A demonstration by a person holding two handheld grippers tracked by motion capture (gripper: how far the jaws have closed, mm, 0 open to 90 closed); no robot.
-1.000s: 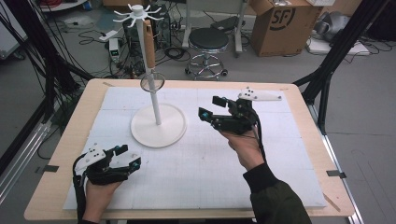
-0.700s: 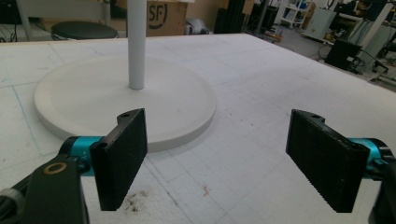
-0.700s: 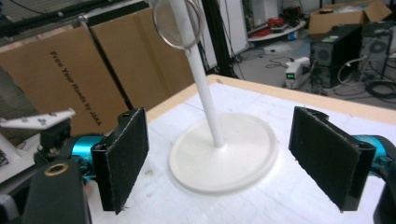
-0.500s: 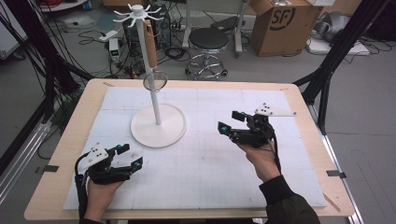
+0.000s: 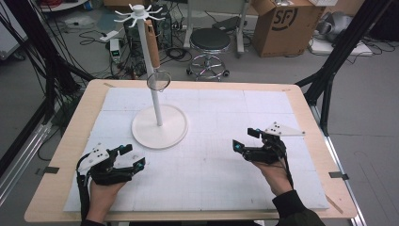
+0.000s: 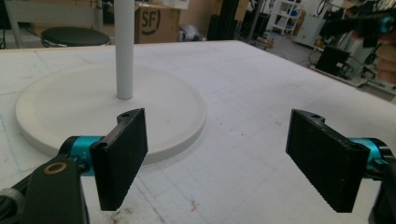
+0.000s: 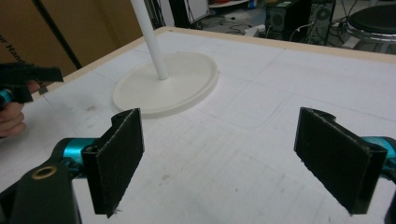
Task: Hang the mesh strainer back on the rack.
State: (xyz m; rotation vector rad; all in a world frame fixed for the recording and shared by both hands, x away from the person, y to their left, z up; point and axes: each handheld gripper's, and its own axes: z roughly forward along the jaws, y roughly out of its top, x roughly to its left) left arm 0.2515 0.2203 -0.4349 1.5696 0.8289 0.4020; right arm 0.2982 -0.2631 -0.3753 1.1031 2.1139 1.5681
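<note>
Meanwhile my right gripper [image 5: 246, 140] dropped back toward the table's [image 5: 70, 141] near right corner, jaws opening empty; strainer [image 5: 158, 82] hung on the stand [image 5: 158, 126], left gripper [image 5: 132, 156] open.

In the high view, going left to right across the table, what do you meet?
Left claw → round white base of the stand → its pole with a small strainer hanging beside it → right claw.
</note>
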